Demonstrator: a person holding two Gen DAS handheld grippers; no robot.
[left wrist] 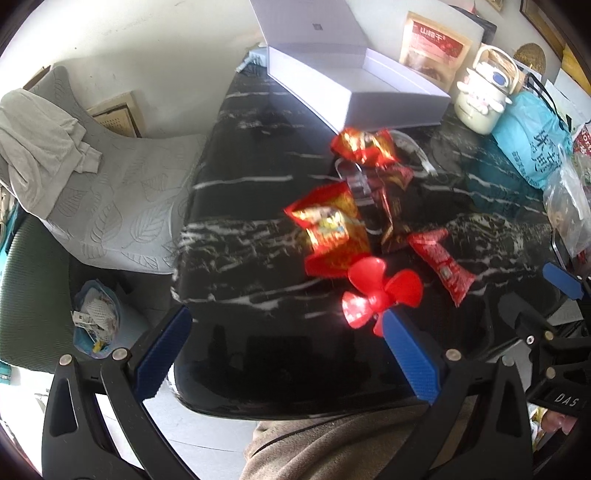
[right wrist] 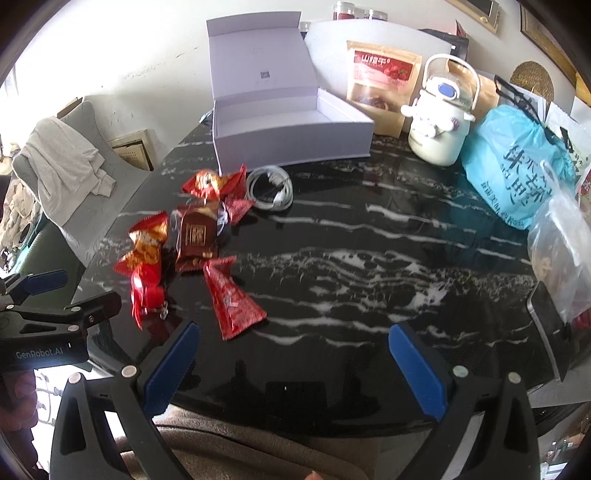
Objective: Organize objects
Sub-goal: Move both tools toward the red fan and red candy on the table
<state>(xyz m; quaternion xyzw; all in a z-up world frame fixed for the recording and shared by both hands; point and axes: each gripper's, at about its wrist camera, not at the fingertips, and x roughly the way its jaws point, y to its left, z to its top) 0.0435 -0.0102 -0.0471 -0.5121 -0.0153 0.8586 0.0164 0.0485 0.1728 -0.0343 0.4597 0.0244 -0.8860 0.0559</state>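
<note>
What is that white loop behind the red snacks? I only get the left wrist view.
Observer: A coiled white cable, lying on the table just in front of the box.
Operator: Is there anything beyond the box's lid?
Observer: Yes, jars with reddish contents show past its top edge.
Operator: And the other tongs? I see only a blue tip.
Observer: The right tongs are open over the near table edge and hold nothing.
</note>
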